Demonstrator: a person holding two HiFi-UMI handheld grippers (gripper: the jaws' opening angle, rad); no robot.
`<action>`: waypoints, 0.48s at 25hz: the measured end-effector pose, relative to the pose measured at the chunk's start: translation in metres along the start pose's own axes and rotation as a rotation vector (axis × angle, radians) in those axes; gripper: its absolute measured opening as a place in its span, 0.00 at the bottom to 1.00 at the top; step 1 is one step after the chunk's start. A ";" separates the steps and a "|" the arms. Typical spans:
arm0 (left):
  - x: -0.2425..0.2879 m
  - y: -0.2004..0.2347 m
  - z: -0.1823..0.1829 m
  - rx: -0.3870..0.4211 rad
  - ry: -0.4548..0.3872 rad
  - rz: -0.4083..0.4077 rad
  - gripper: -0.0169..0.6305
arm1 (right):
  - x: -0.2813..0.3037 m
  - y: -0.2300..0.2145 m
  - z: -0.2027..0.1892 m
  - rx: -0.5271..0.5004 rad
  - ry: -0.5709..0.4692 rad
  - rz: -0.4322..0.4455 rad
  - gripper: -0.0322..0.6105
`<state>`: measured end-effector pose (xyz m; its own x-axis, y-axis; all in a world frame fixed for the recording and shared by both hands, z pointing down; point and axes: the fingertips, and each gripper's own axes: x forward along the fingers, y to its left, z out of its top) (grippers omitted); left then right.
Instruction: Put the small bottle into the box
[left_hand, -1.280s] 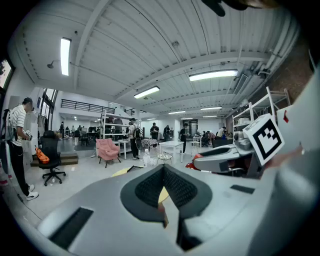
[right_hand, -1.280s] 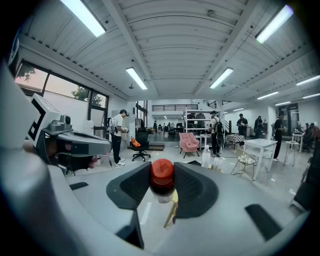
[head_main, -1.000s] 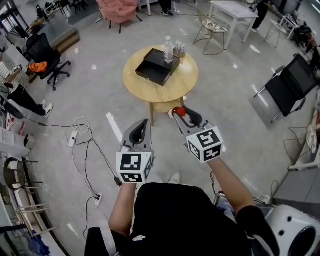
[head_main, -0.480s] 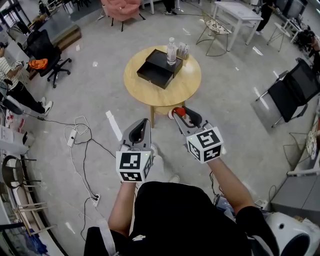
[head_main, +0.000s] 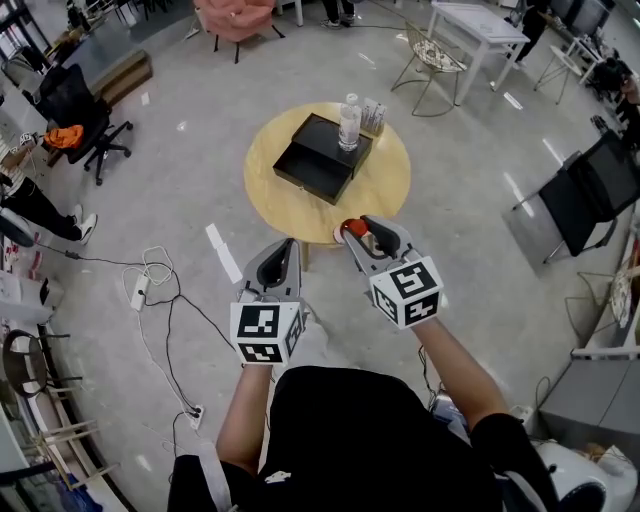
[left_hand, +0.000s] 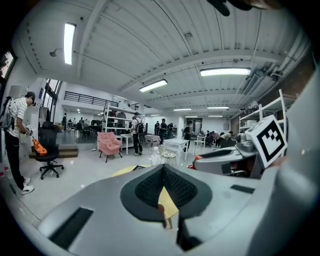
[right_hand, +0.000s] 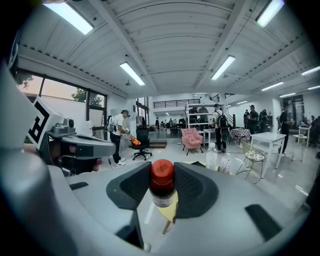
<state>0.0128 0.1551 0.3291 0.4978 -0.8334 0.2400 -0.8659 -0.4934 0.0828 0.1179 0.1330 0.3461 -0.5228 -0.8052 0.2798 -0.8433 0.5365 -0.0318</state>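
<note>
1. A black box (head_main: 312, 172) lies open on the round wooden tabletop (head_main: 375, 190).
2. The inside of the box is dark, and I cannot tell what is in it.
3. A second flat black part lies right behind the open part and touches it.
4. A big clear bottle (head_main: 349, 124) stands upright at the far side of the box. I cannot tell if it stands on the black part or just beside it.
5. The small bottle (right_hand: 162, 197) is not in the box. It is up in the air at the near edge of the tabletop, well apart from the box.
6. The small bottle is upright, with a red cap (right_hand: 162, 172) and a clear body.
7. The right hand-held gripper (head_main: 362, 232) grasps the small bottle, with one jaw on each side of it.
8. The left hand-held gripper (left_hand: 162, 172) is clenched, its jaw tips pressed together, with nothing in it.
</note>
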 end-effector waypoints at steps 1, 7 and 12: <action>0.009 0.008 0.003 -0.001 0.004 -0.004 0.04 | 0.011 -0.004 0.003 0.002 0.004 -0.002 0.26; 0.056 0.060 0.014 -0.006 0.042 -0.037 0.04 | 0.080 -0.014 0.016 0.014 0.048 -0.001 0.26; 0.088 0.104 0.019 -0.021 0.061 -0.066 0.04 | 0.136 -0.017 0.027 0.018 0.075 -0.002 0.26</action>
<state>-0.0327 0.0254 0.3410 0.5502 -0.7824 0.2920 -0.8326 -0.5407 0.1201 0.0580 0.0072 0.3592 -0.5105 -0.7847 0.3515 -0.8470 0.5294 -0.0482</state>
